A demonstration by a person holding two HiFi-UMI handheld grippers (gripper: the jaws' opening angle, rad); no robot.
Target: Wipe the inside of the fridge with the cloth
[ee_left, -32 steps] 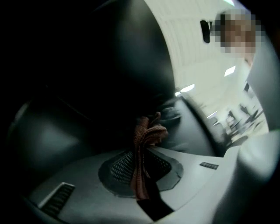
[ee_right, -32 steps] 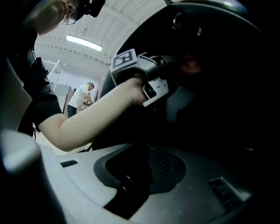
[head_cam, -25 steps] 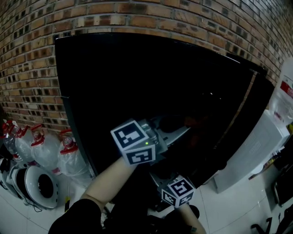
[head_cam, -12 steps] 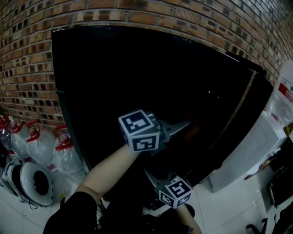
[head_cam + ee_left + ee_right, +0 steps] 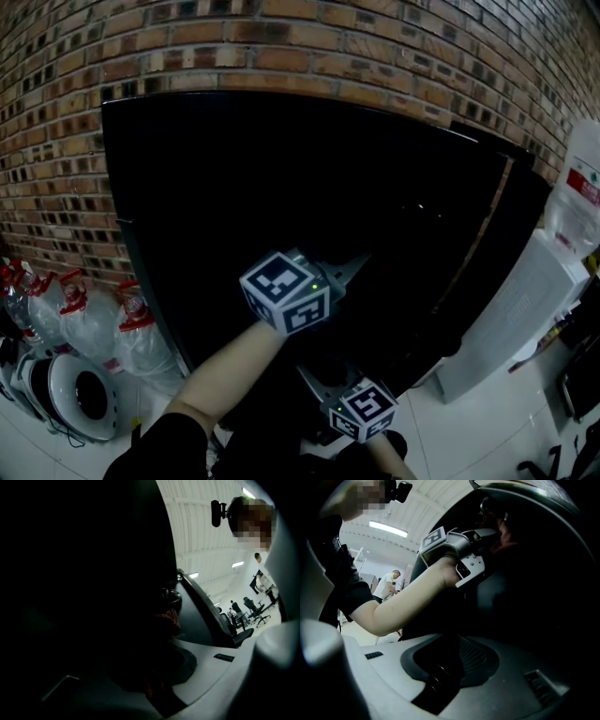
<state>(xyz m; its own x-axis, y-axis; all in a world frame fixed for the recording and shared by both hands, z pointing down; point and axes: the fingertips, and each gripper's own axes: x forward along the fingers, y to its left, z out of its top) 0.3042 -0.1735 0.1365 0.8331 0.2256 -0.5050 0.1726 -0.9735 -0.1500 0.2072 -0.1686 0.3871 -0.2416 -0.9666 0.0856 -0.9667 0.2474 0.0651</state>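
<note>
- Head view: the left gripper (image 5: 354, 267) reaches into the dark opening of the black fridge (image 5: 187, 187), with its tip tilted upward. Over the last second it has slid a little sideways across the opening, its tip now sitting slightly further left than before. That looks like one wiping stroke in progress. The cloth cannot be made out in this view because the inside is too dark.
- Head view: the right gripper (image 5: 314, 380) sits low, just under the left arm, and has kept its place. It seems to take no part in the wiping.
- Left gripper view: the jaws are closed tight on the cloth (image 5: 168, 620), a reddish checked fabric bunched between them, and the grip has not loosened. Almost everything ahead is black, so whether the cloth presses on a fridge wall or shelf cannot be told.
- Right gripper view: it looks up at the left forearm and gripper, with a reddish fold of cloth at that gripper's tip, deep in the fridge. Its own jaws merge into the dark, so I cannot tell whether they are apart or together, and nothing shows between them.
- For the task: wiping seems to be under way with only a short stretch covered, so I judge that much of the inside is still to be done.
</note>
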